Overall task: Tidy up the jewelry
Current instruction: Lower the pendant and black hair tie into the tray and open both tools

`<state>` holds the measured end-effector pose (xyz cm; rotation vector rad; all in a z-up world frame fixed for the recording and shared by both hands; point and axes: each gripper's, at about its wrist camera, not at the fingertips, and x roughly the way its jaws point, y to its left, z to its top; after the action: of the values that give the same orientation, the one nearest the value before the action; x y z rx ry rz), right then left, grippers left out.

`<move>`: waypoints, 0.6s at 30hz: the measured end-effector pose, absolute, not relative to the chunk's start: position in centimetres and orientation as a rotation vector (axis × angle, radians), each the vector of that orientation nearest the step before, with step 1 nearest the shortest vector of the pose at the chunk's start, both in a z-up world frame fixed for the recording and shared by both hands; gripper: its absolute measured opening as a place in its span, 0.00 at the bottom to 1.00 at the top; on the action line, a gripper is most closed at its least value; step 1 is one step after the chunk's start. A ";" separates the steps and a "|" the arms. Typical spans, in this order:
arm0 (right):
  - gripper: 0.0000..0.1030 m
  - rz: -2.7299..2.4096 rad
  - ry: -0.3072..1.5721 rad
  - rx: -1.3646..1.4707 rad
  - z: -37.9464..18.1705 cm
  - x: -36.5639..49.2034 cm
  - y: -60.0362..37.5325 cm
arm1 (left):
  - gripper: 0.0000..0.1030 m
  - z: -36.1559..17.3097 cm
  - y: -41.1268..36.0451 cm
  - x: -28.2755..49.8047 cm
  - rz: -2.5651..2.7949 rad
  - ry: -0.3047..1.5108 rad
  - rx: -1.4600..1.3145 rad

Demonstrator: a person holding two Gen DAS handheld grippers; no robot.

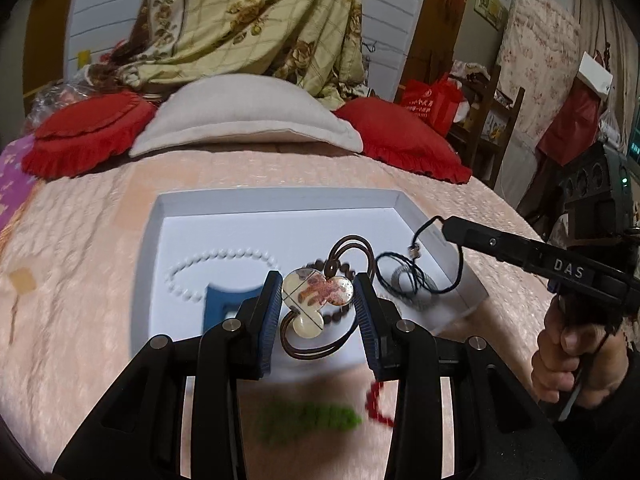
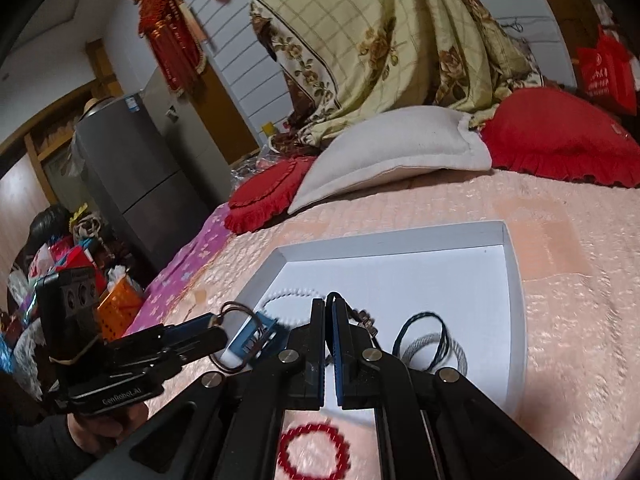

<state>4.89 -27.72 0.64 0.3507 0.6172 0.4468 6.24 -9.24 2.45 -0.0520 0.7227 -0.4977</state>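
While we hold the glossy cream pendant (image 1: 318, 300), lobed and blotched red, between the partly open pads of our left tool (image 1: 318, 312), its brown cord (image 1: 348, 248) loops below. Our right tool (image 2: 328, 344) is pinched shut on a thin dark cord (image 1: 424, 236). Both hang over the near edge of a shallow white tray (image 1: 276, 200) on the bed's peach quilted cover (image 1: 80, 240), which also holds white beads (image 1: 224, 256). Red frilled cushions (image 1: 84, 132) and a grey pillow (image 1: 244, 116) line the head of the bed.
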 end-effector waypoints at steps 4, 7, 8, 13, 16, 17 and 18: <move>0.03 0.451 0.643 0.404 -0.3 7.9 -28.0 | 0.34 0.9 -10.8 8.4 -0.470 0.758 -0.029; 0.03 0.461 0.665 0.475 -1.4 10.1 -28.3 | 0.34 -0.4 -11.4 8.7 -0.465 0.774 -0.012; 0.03 0.465 0.676 0.496 -1.9 10.8 -28.3 | 0.34 -1.0 -11.5 8.7 -0.458 0.781 0.006; 0.03 0.320 0.765 0.555 -5.1 13.1 -29.6 | 0.34 -2.1 -11.7 9.0 -0.451 0.796 0.028; 0.03 0.239 0.781 0.554 -5.7 13.2 -30.7 | 0.35 -2.2 -11.8 8.9 -0.451 0.789 0.043; 0.04 0.232 0.779 0.567 -5.8 13.2 -31.1 | 0.35 -2.2 -11.8 8.8 -0.452 0.785 0.044; 0.07 0.224 0.777 0.579 -5.7 13.2 -31.5 | 0.35 -2.2 -11.7 8.8 -0.452 0.783 0.045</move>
<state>13.23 -31.45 -5.73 0.5785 0.7767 0.2243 8.76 -11.70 -2.16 0.0451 0.7831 -0.4517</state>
